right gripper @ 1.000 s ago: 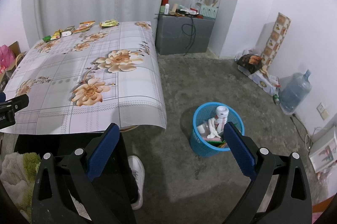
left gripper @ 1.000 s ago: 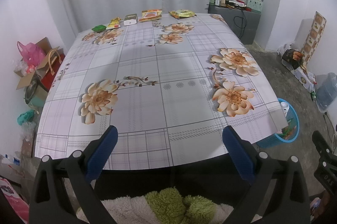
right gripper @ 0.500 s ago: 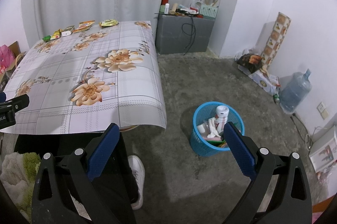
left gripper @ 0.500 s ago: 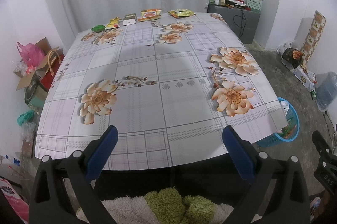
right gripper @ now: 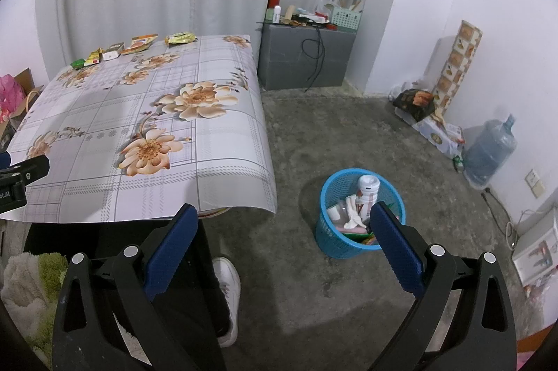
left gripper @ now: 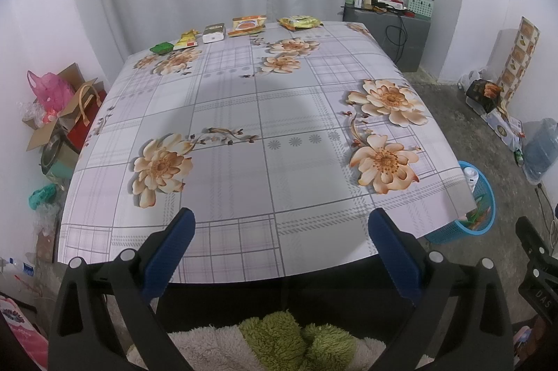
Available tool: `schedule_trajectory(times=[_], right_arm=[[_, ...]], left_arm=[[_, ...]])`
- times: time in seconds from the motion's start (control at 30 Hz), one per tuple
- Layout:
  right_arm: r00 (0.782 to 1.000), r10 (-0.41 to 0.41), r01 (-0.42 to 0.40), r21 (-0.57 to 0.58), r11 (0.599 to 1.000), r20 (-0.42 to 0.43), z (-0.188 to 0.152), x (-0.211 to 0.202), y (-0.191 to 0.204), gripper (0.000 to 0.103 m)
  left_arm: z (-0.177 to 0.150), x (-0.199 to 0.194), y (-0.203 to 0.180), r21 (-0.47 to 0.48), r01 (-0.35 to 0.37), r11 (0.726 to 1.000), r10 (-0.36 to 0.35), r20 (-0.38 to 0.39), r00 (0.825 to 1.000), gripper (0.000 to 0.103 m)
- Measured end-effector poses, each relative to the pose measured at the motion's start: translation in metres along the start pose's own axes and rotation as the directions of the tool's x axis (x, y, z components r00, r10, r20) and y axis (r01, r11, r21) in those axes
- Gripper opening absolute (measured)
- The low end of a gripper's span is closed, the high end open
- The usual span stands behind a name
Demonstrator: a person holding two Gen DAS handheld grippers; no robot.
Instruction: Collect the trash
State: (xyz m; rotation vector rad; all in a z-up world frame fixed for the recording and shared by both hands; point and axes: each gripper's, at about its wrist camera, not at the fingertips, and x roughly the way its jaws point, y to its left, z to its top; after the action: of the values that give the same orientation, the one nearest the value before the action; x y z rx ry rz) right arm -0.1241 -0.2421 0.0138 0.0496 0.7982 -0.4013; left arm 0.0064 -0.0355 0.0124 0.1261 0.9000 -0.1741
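Both sets of tongs hang apart and empty at the near edge of a flower-print desk (left gripper: 265, 113), the left tongs (left gripper: 279, 231) facing down its length and the right tongs (right gripper: 282, 224) turned toward the concrete floor. The trash waits in a row along the desk's far edge, well apart from either tool: a small green packet (left gripper: 161, 47), a yellow wrapper (left gripper: 186, 39), a small white box (left gripper: 213, 33), an orange snack pouch (left gripper: 247, 25) and a crumpled yellow-green bag (left gripper: 299, 21). A blue mesh basket (right gripper: 331, 242), already holding a white bottle (right gripper: 367, 193) and scraps, stands on the floor just beside the desk's right corner. The wrappers look thin, light and limp, likely slick foil or plastic that would crumple under a pinch and could slide on the smooth cloth; lying nearly flat, each is probably best taken at a raised, puckered edge or corner rather than from flat above. The box appears stiffer and should stand a grip across its narrow sides. None of it looks fragile or heavy, so a light piece slipping free on the way to the basket seems the main risk.
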Motion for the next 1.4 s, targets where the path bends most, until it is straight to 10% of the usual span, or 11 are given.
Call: schedule_trajectory(times=[1.4], right_arm=[[1.000,0.002,-0.002,-0.002,1.000,-0.001,0.0006,-0.0004,-0.0013,0.095]], left_arm=[[0.0002,0.0020,-0.0031,0.003,-0.003,1.000,0.003,-0.004,1.000,0.097]])
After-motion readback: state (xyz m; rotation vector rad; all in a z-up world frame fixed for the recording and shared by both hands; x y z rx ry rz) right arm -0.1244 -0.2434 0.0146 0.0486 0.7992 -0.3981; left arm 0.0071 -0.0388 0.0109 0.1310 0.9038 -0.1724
